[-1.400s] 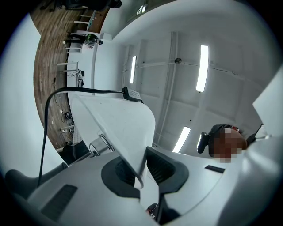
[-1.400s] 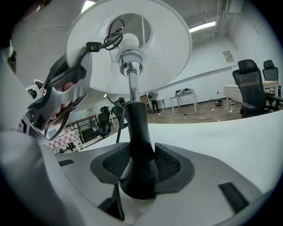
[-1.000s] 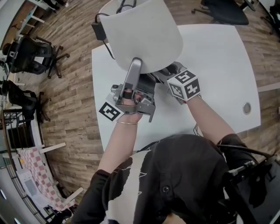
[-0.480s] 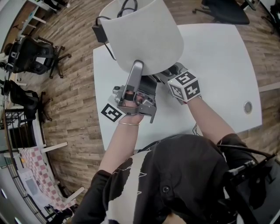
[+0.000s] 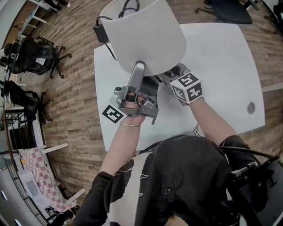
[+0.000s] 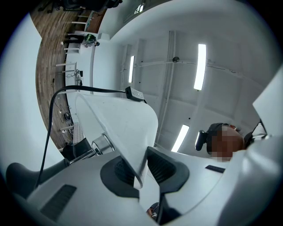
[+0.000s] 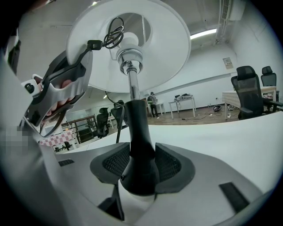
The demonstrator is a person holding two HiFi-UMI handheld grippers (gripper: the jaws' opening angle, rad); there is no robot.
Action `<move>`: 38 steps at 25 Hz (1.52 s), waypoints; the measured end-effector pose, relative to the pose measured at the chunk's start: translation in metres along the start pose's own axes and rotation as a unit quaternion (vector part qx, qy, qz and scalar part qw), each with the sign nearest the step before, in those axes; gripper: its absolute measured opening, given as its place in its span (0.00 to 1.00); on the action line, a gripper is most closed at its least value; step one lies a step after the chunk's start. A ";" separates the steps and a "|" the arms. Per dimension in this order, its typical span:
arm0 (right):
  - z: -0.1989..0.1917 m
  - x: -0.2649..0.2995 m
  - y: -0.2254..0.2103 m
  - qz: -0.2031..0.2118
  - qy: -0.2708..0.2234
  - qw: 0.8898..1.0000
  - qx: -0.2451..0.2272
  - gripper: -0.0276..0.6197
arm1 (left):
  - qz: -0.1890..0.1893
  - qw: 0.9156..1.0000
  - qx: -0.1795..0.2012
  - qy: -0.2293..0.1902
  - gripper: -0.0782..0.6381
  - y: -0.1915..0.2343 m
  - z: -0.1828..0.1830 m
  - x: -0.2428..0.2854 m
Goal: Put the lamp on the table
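The lamp has a wide white shade [image 5: 146, 35] and a black stem [image 7: 139, 163] that rises to a chrome neck [image 7: 129, 73]. It stands near the left side of the white table [image 5: 221, 57]. My left gripper [image 5: 138, 67] reaches up from below and is shut on the shade's lower rim [image 6: 119, 123], which runs between its pads [image 6: 157, 165]. My right gripper [image 7: 141, 165] is shut on the black stem just above the tabletop, with a pad pressed to each side. In the head view the right gripper [image 5: 176, 71] is half hidden under the shade. The lamp's black cord [image 5: 104, 37] hangs off the shade's far side.
The table's left edge [image 5: 98, 101] is close to the lamp, with wood floor beyond it. Black office chairs stand at the left [image 5: 31, 55] and at the far right [image 5: 225, 11]. A round cable grommet [image 5: 250, 107] sits at the table's right.
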State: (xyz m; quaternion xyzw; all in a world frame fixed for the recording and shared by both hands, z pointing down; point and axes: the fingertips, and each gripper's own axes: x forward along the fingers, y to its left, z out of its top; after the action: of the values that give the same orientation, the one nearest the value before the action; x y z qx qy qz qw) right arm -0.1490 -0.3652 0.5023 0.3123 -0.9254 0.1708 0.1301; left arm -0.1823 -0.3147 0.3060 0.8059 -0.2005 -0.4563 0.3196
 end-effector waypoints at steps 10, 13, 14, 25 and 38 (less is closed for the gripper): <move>-0.005 -0.002 0.001 -0.004 -0.004 1.000 0.004 0.32 | 0.000 1.000 -0.001 0.003 0.20 -0.001 -0.005 -0.005; -0.007 -0.003 0.001 -0.005 -0.003 1.000 0.005 0.32 | 0.000 1.000 -0.001 0.005 0.20 -0.001 -0.006 -0.005; -0.007 -0.003 0.001 -0.005 -0.002 1.000 0.004 0.32 | 0.000 1.000 -0.001 0.006 0.20 -0.002 -0.007 -0.005; -0.015 -0.008 0.001 -0.007 0.008 1.000 0.005 0.32 | 0.005 1.000 -0.004 0.006 0.22 -0.005 -0.012 -0.010; -0.020 -0.008 0.000 -0.011 0.021 1.000 -0.018 0.32 | 0.012 1.000 -0.006 0.001 0.22 -0.003 -0.014 -0.012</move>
State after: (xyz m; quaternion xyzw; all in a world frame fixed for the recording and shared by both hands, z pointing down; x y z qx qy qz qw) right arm -0.1407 -0.3532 0.5175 0.3159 -0.9220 0.1591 0.1572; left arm -0.1758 -0.3004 0.3168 0.8017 -0.2066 -0.4534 0.3301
